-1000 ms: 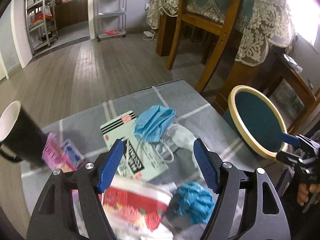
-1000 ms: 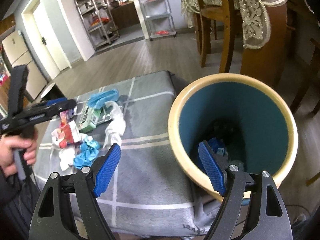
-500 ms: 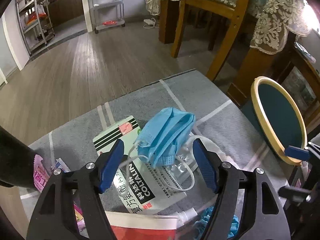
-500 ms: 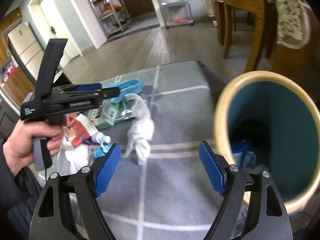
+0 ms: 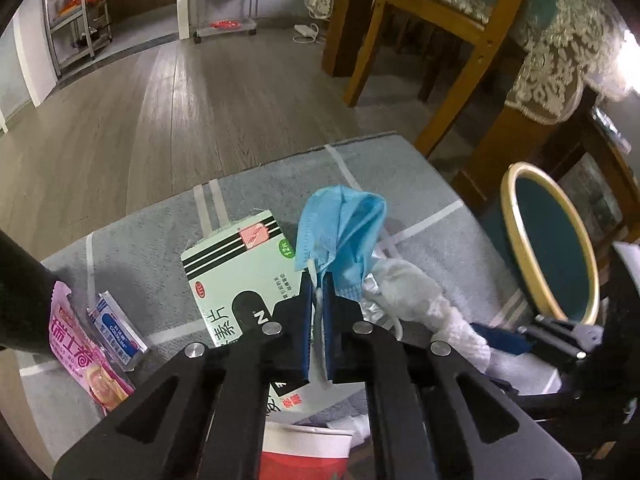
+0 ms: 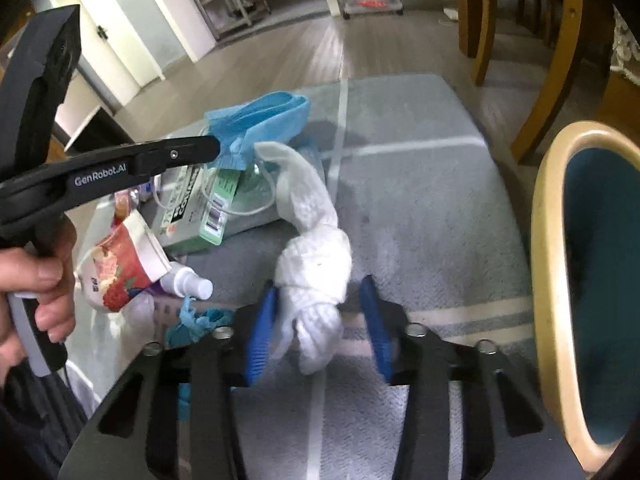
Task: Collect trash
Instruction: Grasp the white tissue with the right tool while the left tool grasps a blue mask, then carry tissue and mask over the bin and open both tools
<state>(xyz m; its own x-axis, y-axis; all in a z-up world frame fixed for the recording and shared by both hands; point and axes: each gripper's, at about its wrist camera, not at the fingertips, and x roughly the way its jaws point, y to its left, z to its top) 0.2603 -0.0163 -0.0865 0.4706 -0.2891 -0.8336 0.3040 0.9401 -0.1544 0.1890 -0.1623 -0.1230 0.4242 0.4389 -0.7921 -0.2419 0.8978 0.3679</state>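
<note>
My left gripper (image 5: 318,280) is shut on a blue face mask (image 5: 344,232), pinching its lower edge above a pale green medicine box (image 5: 240,276). The mask also shows in the right wrist view (image 6: 264,120), held by the left gripper (image 6: 212,148). My right gripper (image 6: 318,316) is partly closed around the near end of a twisted white tissue (image 6: 312,240); the pads sit on either side of it with small gaps. The teal bin with a cream rim (image 6: 548,240) stands at the right, also seen in the left wrist view (image 5: 516,216).
On the grey cloth (image 6: 420,184) lie a red-and-white paper cup (image 6: 120,268), a small white bottle (image 6: 188,282), a crumpled teal scrap (image 6: 196,322), a pink packet (image 5: 80,356) and a small blue-and-white packet (image 5: 118,330). Wooden chair legs (image 5: 460,92) stand beyond the table.
My left gripper has closed on the blue mask. My right gripper has swung left from the bin, come down over the white tissue and narrowed around it.
</note>
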